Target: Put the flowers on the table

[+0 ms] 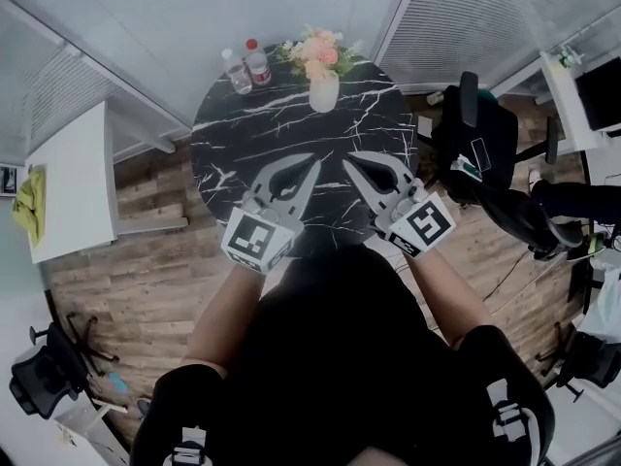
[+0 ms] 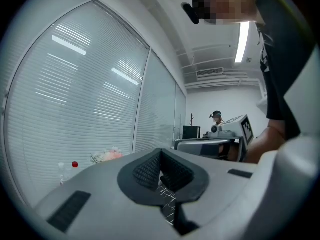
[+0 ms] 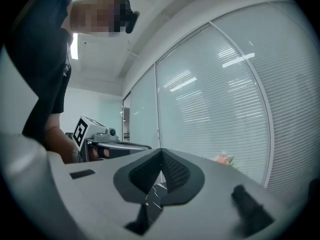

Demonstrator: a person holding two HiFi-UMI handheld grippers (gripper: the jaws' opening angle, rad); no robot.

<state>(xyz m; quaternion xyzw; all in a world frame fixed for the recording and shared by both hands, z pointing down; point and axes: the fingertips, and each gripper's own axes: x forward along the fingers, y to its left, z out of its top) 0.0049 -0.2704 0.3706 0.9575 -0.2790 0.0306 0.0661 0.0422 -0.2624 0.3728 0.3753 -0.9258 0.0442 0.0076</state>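
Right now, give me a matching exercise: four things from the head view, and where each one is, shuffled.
1. flower vase
2. red-capped bottle
3. yellow cloth
4. left tongs

A. on the white table
B. shut, over the marble table's near half
C. far rim, left of the vase
D. far side, right of the bottle

Pairs: 1-D, 2-C, 3-A, 4-B

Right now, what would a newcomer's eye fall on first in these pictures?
The round black marble table with white veins fills the middle of the head view. At its far edge stands a white vase of pink flowers, with two water bottles just left of it. The left gripper and right gripper hang over the table, fingers shut on nothing.
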